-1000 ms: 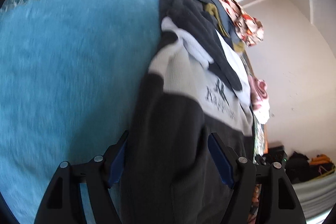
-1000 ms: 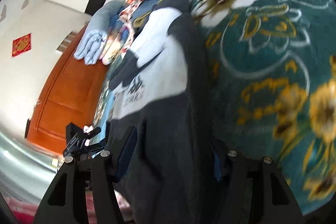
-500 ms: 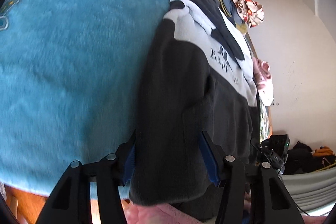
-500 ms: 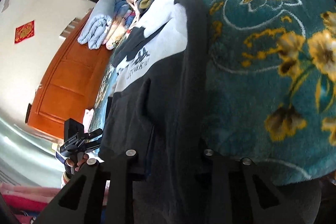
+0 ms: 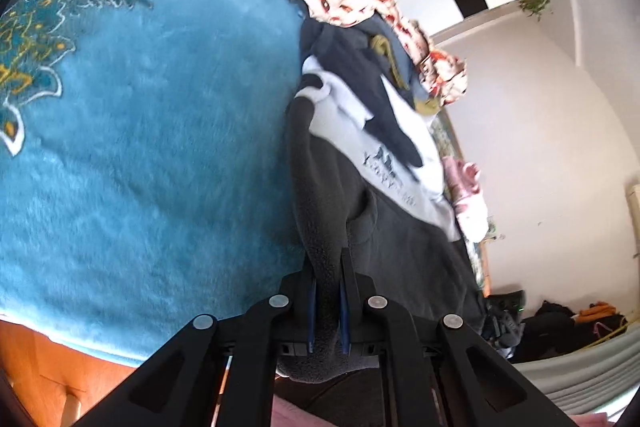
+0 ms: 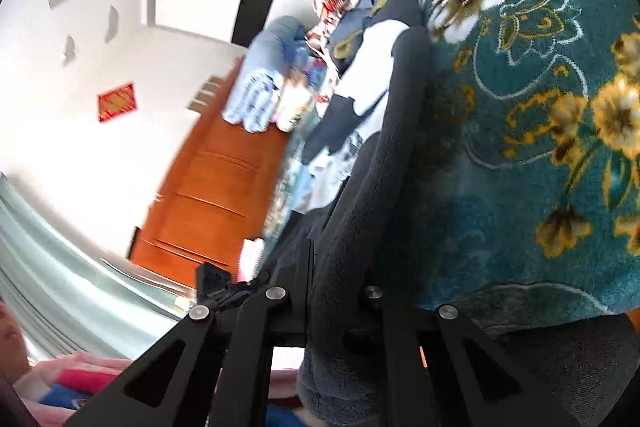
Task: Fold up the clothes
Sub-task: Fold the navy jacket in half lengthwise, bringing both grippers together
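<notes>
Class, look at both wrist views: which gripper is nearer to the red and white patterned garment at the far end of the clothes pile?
Neither is clearly nearer. The left gripper and right gripper each clamp the dark grey fleece sweatshirt at its near hem, with the red and white patterned garment far beyond both.

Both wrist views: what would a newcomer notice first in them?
First, the dark grey and white sweatshirt, stretched over the teal flowered blanket, with its hem pinched in the left tongs and in the right tongs. Next, the red-patterned garment on the pile at the sweatshirt's far end. In the right wrist view, an orange wooden door stands out beside the bed.
</notes>
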A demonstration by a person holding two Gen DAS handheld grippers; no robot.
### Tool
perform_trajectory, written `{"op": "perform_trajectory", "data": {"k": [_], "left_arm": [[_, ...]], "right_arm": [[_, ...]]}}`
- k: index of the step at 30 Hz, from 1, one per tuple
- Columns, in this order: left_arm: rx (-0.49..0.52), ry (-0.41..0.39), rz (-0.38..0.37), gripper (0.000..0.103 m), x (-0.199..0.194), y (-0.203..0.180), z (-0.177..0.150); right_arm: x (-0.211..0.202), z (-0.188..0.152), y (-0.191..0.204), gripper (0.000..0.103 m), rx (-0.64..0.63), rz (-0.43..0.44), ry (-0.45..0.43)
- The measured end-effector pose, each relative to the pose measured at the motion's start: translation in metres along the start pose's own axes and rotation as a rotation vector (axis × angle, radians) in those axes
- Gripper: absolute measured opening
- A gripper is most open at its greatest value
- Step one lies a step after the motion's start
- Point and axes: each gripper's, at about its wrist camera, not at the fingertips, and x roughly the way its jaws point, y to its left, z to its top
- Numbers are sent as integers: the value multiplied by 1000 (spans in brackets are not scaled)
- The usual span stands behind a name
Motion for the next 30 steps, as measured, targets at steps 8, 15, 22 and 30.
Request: {"op": "perform_trajectory", "data": {"k": [8, 15, 22, 30], "left_arm": [[-38, 57, 35, 10, 24, 17, -1], [-59, 120, 56, 40, 37, 31, -18], [5, 137, 114, 37, 39, 18, -25], [-64, 108, 38, 11, 22, 28, -33]], "right_arm": [[-5, 8, -7, 9, 34, -21, -3], [4, -2, -30, 9, 94, -124, 58], [8, -6, -33, 12, 82, -209, 89], [-3, 0, -25, 10, 99, -92, 78]]}}
